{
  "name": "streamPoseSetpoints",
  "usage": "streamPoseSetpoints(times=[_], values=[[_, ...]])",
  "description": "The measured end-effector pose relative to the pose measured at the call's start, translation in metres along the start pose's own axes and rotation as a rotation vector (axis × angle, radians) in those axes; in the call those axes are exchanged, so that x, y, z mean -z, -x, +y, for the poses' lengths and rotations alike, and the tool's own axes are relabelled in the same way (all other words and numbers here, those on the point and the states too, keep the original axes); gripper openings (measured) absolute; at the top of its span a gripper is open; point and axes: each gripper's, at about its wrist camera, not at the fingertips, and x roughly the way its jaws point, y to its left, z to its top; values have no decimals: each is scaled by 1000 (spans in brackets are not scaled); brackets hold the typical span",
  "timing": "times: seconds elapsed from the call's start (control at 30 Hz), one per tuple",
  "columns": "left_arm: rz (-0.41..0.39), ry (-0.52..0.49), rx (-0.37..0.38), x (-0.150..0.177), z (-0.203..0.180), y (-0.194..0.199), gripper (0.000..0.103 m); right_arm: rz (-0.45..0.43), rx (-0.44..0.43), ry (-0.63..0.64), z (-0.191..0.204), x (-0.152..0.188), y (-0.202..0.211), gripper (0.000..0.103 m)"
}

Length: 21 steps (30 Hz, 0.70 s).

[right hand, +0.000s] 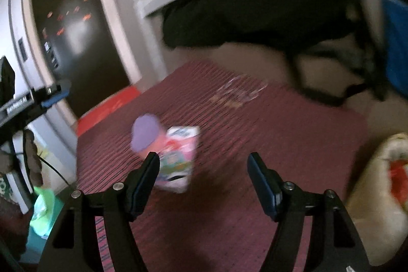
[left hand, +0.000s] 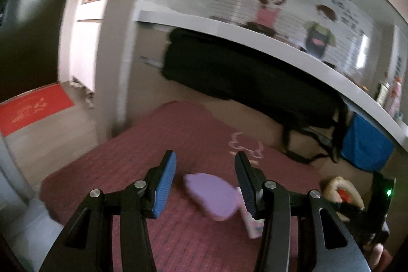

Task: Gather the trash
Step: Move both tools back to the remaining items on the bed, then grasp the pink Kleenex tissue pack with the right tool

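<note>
A small colourful drink carton [right hand: 179, 154] lies on the maroon mat [right hand: 255, 144], with a round purple piece [right hand: 145, 132] at its far end. In the left wrist view the purple piece [left hand: 211, 195] and the pink-white carton [left hand: 251, 226] sit low between and beyond the blue pads. My left gripper [left hand: 204, 157] is open above the mat and holds nothing. My right gripper [right hand: 203, 157] has its jaws wide apart; the carton lies just past its left fingertip [right hand: 150, 165], not clamped. Both views are blurred by motion.
A beige bag with red inside [right hand: 377, 185] lies at the mat's right edge. A black bag with straps [left hand: 242, 73] and a blue object [left hand: 364, 142] sit under a white shelf [left hand: 255, 37]. A green-lined bin [right hand: 43, 208] stands at the left, near a dark door [right hand: 74, 42].
</note>
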Motion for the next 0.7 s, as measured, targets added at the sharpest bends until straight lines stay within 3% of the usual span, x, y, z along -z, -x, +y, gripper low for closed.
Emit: streamPoseSetpoints(times=[0.27, 0.43, 0.53, 0.63, 0.7], values=[[19, 49, -26, 9, 45, -6, 49, 125, -26, 23, 33, 3, -70, 69], [90, 64, 18, 26, 39, -38, 49, 151, 36, 61, 46, 4, -100, 69], [137, 69, 46, 36, 32, -56, 49, 211, 54, 54, 40, 8, -123, 68], [196, 86, 77, 47, 25, -77, 49, 213, 25, 58, 35, 10, -128, 53], [243, 115, 93, 54, 21, -93, 49, 211, -2, 66, 29, 9, -119, 52]])
